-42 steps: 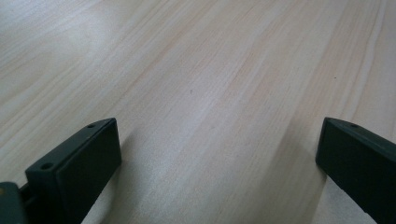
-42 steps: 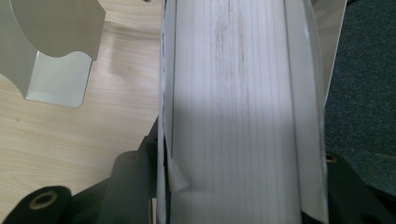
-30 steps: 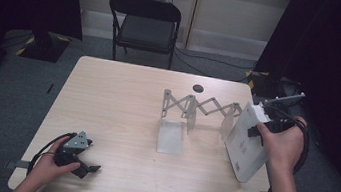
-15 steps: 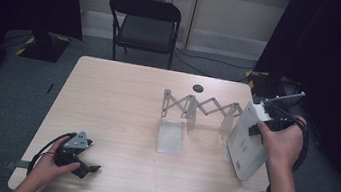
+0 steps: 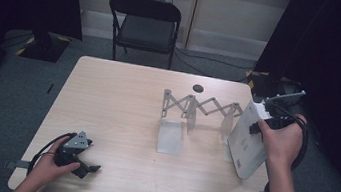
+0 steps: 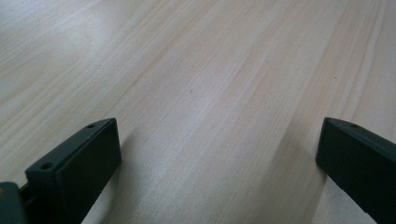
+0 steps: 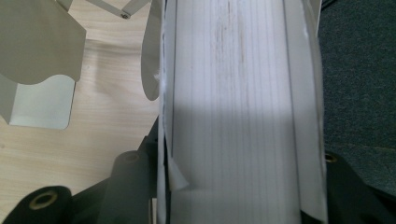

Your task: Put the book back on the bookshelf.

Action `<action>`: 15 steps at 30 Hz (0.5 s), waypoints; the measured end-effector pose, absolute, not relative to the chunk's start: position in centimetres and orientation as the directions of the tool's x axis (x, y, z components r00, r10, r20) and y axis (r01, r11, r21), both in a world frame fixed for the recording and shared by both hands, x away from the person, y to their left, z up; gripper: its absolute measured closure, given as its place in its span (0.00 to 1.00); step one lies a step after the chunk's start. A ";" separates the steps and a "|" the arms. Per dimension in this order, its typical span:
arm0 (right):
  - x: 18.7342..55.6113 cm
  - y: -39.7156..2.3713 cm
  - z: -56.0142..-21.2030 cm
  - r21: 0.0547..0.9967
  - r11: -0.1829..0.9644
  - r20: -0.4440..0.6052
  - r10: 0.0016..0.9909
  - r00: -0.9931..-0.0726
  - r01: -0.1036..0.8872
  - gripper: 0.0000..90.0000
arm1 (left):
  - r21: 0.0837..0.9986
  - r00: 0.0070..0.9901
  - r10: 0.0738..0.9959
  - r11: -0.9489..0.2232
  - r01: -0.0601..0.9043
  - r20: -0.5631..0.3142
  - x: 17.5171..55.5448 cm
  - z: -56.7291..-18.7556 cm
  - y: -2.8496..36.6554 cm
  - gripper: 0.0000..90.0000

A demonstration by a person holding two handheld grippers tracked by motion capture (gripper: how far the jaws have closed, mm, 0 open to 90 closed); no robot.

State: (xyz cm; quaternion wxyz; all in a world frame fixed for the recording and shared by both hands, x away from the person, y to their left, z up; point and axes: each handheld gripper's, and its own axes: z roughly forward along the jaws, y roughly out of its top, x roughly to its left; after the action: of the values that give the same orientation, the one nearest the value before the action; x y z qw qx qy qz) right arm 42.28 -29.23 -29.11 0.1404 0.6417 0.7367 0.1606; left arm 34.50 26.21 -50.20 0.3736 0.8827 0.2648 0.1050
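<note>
A thick white book (image 5: pixel 248 142) stands tilted at the table's right edge, against the right end of a grey accordion book rack (image 5: pixel 201 111). My right gripper (image 5: pixel 265 120) is shut on the book's upper edge; in the right gripper view the page edges (image 7: pixel 233 107) run between the two black jaws. My left gripper (image 5: pixel 84 164) rests on the wooden table (image 5: pixel 117 98) near the front left corner, held by a hand. Its jaws stand wide open over bare wood (image 6: pixel 210 107), with nothing between them.
A small dark round spot (image 5: pixel 198 88) lies near the table's far edge. A black folding chair (image 5: pixel 143 24) stands behind the table. The rack's flat grey plates (image 5: pixel 171 136) stand mid-table. Dark curtains hang at both sides, with grey carpet around.
</note>
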 end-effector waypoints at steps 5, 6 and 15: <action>42.5 -29.3 -29.2 0.418 0.121 0.001 0.991 -0.134 0.900 0.59 | 0.715 0.838 0.546 -0.580 0.389 -0.013 34.5 -50.2 26.2 0.00; 42.5 -29.2 -29.2 0.419 0.125 -0.002 0.991 -0.137 0.899 0.59 | 0.715 0.838 0.546 -0.580 0.389 -0.013 34.5 -50.2 26.2 0.00; 42.9 -29.0 -29.3 0.415 0.125 -0.002 0.991 -0.136 0.901 0.59 | 0.715 0.838 0.546 -0.581 0.389 -0.012 34.5 -50.2 26.2 0.00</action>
State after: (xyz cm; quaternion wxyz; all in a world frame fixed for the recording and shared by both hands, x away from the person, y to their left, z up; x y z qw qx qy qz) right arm 42.87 -29.04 -29.33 0.1405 0.6419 0.7367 0.1594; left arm 34.50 26.21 -50.20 0.3737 0.8827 0.2648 0.1050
